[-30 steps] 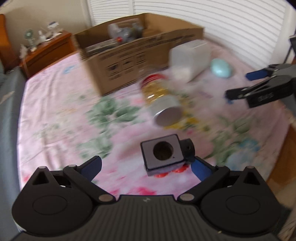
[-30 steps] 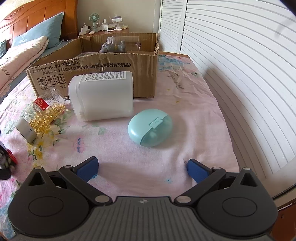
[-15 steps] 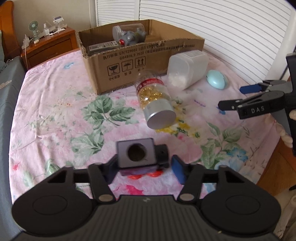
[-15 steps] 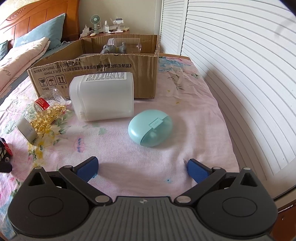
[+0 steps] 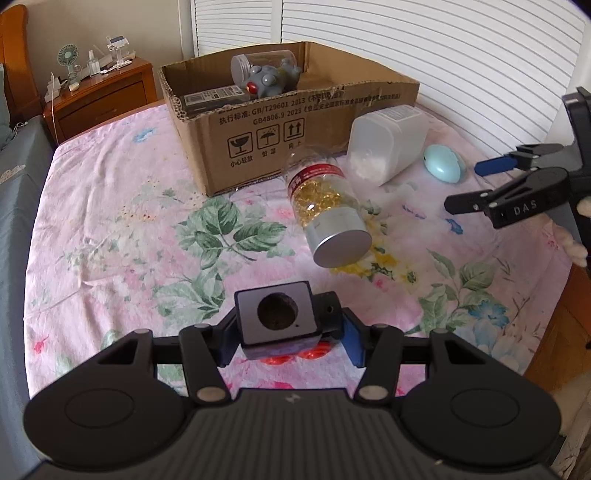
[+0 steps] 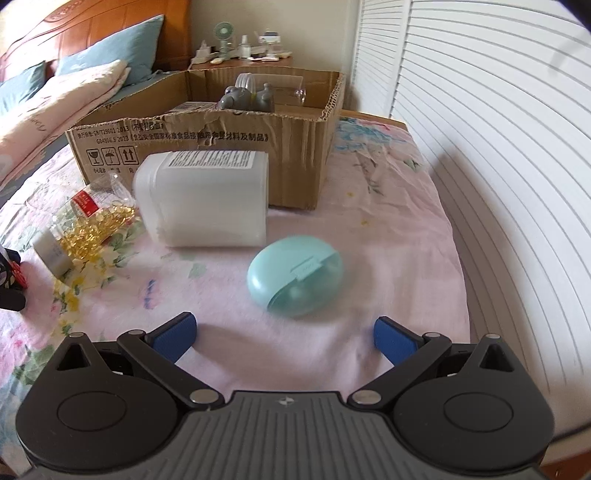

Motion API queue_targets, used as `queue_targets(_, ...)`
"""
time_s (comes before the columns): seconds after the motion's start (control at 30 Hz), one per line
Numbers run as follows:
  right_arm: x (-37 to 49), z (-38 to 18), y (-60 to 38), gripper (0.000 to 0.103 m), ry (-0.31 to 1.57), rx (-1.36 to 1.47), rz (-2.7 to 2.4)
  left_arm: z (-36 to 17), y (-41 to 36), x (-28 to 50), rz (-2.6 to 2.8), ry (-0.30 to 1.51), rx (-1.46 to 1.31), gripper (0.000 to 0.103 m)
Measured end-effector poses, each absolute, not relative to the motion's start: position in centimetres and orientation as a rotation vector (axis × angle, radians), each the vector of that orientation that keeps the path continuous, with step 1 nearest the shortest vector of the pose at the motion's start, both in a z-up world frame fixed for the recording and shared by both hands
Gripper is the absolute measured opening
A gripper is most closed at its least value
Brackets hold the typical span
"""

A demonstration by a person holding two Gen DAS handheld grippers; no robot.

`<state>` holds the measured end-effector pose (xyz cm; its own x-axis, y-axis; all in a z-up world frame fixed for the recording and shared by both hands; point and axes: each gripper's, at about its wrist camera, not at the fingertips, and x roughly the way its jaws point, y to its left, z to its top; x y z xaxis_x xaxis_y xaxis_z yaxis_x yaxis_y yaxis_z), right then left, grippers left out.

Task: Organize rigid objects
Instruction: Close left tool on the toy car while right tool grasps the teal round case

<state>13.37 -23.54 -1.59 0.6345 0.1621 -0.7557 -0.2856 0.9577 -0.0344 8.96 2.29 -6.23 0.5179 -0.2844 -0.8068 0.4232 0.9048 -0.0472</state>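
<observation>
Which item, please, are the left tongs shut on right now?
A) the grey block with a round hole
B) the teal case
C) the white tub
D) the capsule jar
A: in the left wrist view the left tongs have their blue pads pressed on both sides of the grey block, while the jar, case and tub lie apart on the bedspread.

Bed w/ pink floral sheet (image 5: 110,221) as landmark. White louvered doors (image 6: 498,129) along its far & right side. Wooden nightstand (image 5: 99,99) just beyond far-left corner, small green fan (image 5: 68,57) & bottles on top. Cream wall (image 5: 110,22) behind nightstand. Carved wood headboard (image 6: 74,33) at head end w/ blue pillows (image 6: 122,55). Bright daylight.
</observation>
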Motion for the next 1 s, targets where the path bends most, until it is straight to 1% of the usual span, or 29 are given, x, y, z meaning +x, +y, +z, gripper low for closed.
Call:
queue_targets(0.17, 15.0, -1.5, -23.1, 0.103, 0.835, -0.191, 0.283, -6.2, 2.3, 9.1, -0.421, 0.937, 0.151, 0.054)
queue_targets(0.2, 15.2, -1.4, -23.0, 0.101, 0.833, -0.193, 0.286, -6.2, 2.3, 9.1, -0.419, 0.938, 0.149, 0.054)
queue_targets(0.27, 15.6, -1.3, -22.7, 0.097, 0.834, -0.189, 0.285, -6.2, 2.3, 9.1, -0.416, 0.94, 0.146, 0.054)
queue_targets(0.33, 15.5, -1.0, -22.3, 0.089, 0.833, -0.188, 0.285, -6.2, 2.3, 9.0, -0.414, 0.941, 0.142, 0.054)
queue_targets(0.53, 15.0, -0.9, -21.8, 0.075, 0.828, -0.161, 0.275, -6.2, 2.3, 9.1, -0.417, 0.939, 0.145, 0.054)
queue_targets(0.63, 15.0, -0.8, -21.8, 0.072, 0.827, -0.154, 0.27, -6.2, 2.4, 9.1, -0.42, 0.939, 0.14, 0.054)
queue_targets(0.67, 15.0, -0.7, -21.8, 0.069, 0.826, -0.156, 0.262, -6.1, 2.4, 9.1, -0.418, 0.94, 0.139, 0.054)
queue_targets(0.7, 15.0, -0.6, -21.8, 0.064, 0.827, -0.157, 0.263, -6.1, 2.4, 9.1, -0.418, 0.941, 0.138, 0.054)
queue_targets(1.0, 14.2, 0.1, -21.4, 0.064, 0.837, -0.209, 0.265, -5.3, 2.4, 9.1, -0.439, 0.95, 0.151, 0.054)
